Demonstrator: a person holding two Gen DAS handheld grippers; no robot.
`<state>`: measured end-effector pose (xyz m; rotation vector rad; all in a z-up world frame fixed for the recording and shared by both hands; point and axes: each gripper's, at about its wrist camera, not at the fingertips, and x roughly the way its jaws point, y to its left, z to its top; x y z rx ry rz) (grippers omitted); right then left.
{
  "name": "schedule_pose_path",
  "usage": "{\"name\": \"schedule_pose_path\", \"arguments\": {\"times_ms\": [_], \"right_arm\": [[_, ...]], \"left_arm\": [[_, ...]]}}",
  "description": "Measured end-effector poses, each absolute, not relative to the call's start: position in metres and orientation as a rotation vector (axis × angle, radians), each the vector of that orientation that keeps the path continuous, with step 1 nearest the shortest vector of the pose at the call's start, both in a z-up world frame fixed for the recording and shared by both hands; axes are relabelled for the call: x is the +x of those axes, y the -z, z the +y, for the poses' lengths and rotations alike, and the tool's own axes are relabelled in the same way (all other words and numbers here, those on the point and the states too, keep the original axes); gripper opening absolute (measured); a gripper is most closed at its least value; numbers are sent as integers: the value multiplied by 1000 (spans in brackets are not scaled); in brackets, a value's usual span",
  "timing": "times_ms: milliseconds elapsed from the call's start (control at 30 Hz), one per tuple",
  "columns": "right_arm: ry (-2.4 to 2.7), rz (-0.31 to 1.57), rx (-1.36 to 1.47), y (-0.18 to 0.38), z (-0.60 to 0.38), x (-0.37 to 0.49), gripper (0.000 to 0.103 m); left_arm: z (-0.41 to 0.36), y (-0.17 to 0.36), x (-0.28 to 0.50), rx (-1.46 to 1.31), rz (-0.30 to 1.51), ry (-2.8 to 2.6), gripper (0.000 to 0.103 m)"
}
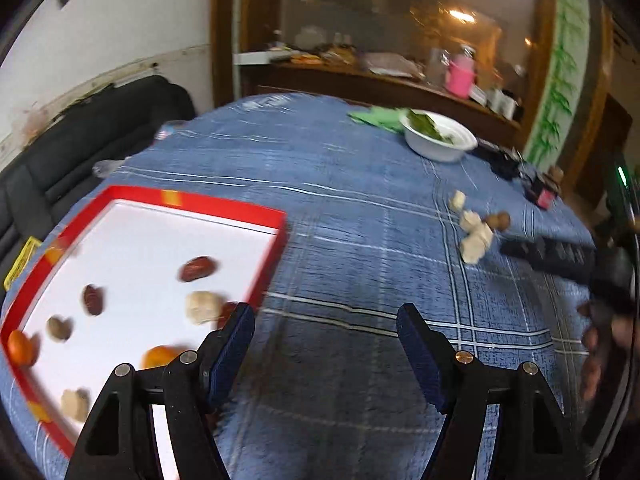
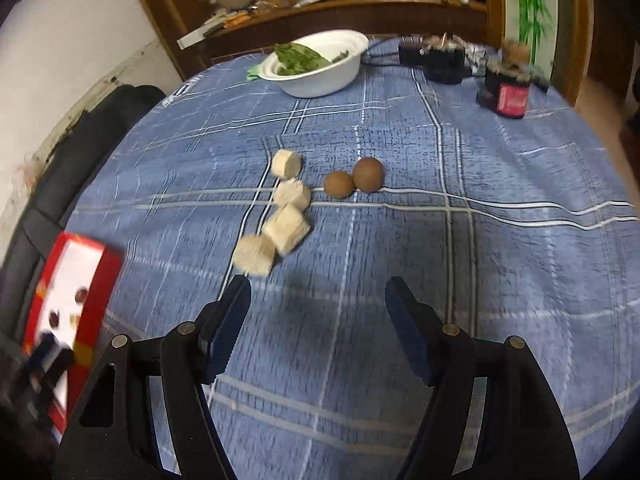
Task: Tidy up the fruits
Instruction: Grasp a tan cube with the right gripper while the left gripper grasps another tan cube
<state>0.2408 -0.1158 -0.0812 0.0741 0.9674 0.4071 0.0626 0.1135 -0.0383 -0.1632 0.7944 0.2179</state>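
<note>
A red-rimmed white tray (image 1: 224,200) lies at the left of the blue checked cloth. It holds several fruits: red dates (image 1: 197,269), pale chunks (image 1: 203,306) and small oranges (image 1: 160,356). My left gripper (image 1: 325,310) hangs open over bare cloth just right of the tray, with nothing between its fingers. In the right wrist view several pale chunks (image 2: 288,228) and two brown round fruits (image 2: 368,174) lie loose on the cloth. My right gripper (image 2: 317,282) is open and empty just in front of the nearest pale chunk. The tray (image 2: 108,276) shows blurred at the far left.
A white bowl (image 2: 328,80) with green leaves stands at the back of the round table. Near the far right edge are a dark jar with a red label (image 2: 508,98) and black devices (image 2: 436,60). A dark sofa (image 1: 100,136) lies beyond the table's left edge.
</note>
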Motion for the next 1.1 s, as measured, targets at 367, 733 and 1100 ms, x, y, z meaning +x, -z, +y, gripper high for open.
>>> {"name": "schedule_pose_path", "arguments": {"times_ms": [367,733,1100], "right_arm": [[-413,1042,58,89,-68,287,37],[-431,1035,194,91,-157,273,26],[-521,1006,133,96,-172,240,26]], "left_arm": [[82,51,123,-109,825,-126,72],[-3,68,179,-28,888,92,72],[-17,77,183,42,919,154,71]]}}
